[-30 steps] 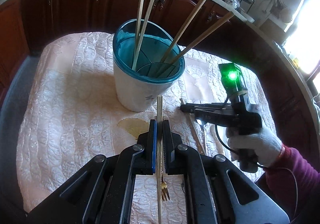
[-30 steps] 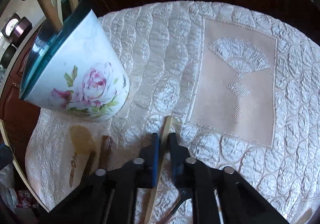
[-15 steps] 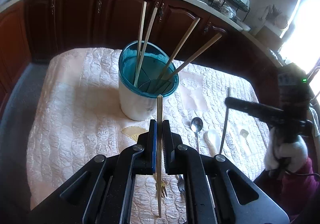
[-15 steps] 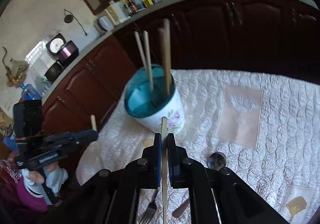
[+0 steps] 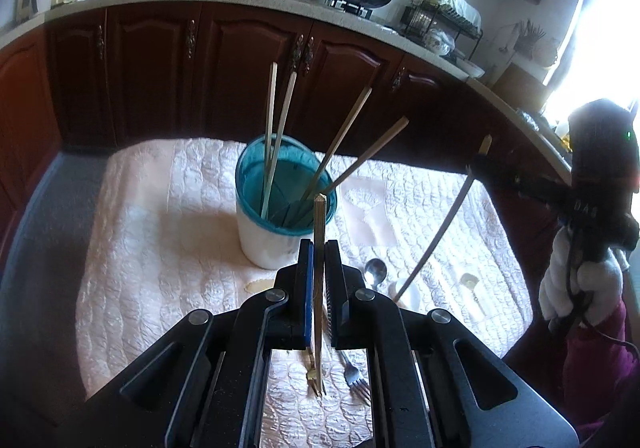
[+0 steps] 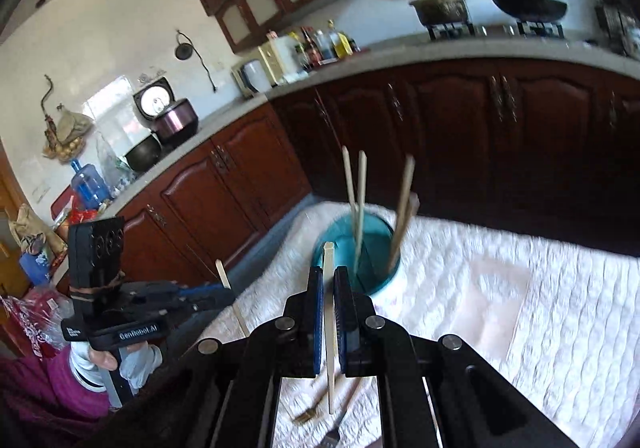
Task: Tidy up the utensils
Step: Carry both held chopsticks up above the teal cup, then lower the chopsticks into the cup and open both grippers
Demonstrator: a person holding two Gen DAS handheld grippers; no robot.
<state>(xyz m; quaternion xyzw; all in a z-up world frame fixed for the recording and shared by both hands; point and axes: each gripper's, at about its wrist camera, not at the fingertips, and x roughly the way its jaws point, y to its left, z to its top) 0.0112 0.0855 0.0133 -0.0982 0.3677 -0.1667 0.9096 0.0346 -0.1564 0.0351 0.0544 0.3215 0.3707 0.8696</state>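
A white cup (image 5: 264,244) with a teal inside stands on the cream quilted table (image 5: 160,248) and holds several chopsticks (image 5: 272,135). My left gripper (image 5: 319,244) is shut on a wooden chopstick (image 5: 319,215), held above the table just in front of the cup. My right gripper (image 6: 329,272) is shut on another chopstick (image 6: 328,256), raised in the air in front of the cup (image 6: 376,280). In the left wrist view the right gripper (image 5: 474,167) hangs at the right, its chopstick (image 5: 440,232) slanting down. The right wrist view shows the left gripper (image 6: 216,294) at the left.
A metal spoon (image 5: 375,271), a white spoon (image 5: 408,292), a gold fork (image 5: 312,378) and a steel fork (image 5: 356,378) lie on the cloth near me. Dark wooden cabinets (image 5: 240,67) stand behind the table. A person's white-gloved hand (image 5: 560,288) holds the right gripper.
Both grippers have risen with their chopsticks. The right one lifted its chopstick off the cloth and tipped up, so the cup and kitchen now show ahead of it.
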